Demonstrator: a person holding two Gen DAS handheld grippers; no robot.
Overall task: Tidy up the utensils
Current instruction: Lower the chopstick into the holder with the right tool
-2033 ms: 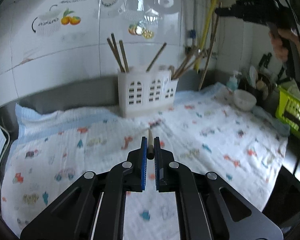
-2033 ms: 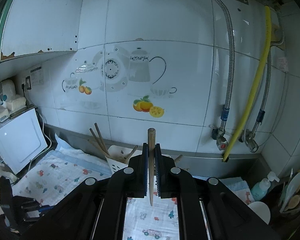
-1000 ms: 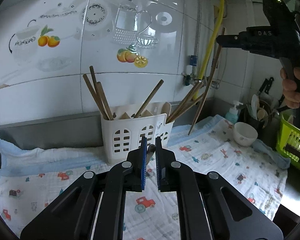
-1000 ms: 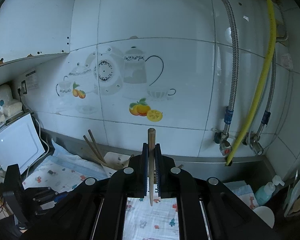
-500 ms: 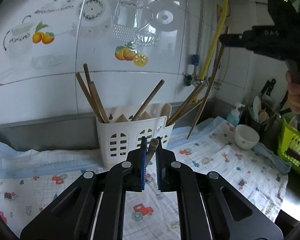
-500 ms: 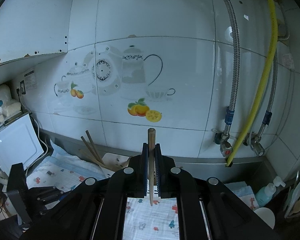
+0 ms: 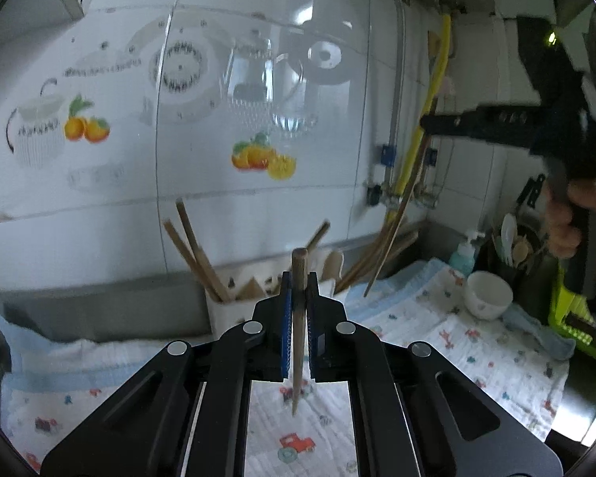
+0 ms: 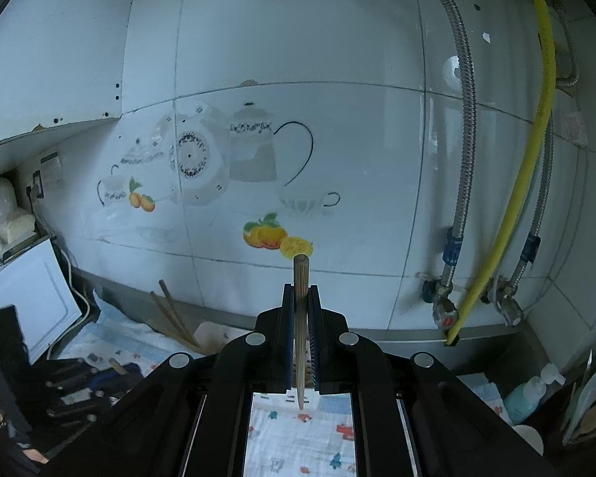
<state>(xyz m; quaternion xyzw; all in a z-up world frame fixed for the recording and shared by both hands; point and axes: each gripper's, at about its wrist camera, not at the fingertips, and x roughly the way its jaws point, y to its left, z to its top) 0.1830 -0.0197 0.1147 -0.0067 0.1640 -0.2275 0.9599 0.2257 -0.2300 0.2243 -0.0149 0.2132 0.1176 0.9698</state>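
Two chopsticks are in hand at this moment, one per gripper. Nearest in the left wrist view, the left gripper point(image 7: 298, 298) is clamped tight on a wooden chopstick point(image 7: 298, 342) that now stands upright between its blue pads, thick end up; a second ago it leaned at a slant and sat low among the pads, so the stick has been lifted clear of the patterned cloth point(image 7: 437, 361) and squared up, which I judge makes it ready to drop into the white holder point(image 7: 226, 314) just behind. That holder already carries about three sticks on its left side, one leaning in the middle and a few more fanned out on its right, though blur keeps me from an exact count. Farther right sit one white bowl point(image 7: 488, 295) and one soap bottle point(image 7: 464, 256). Up high, the right gripper point(image 8: 300, 334) stays shut on its own chopstick point(image 8: 300, 318), unchanged, hanging point down before the tiled wall point(image 8: 337, 139).
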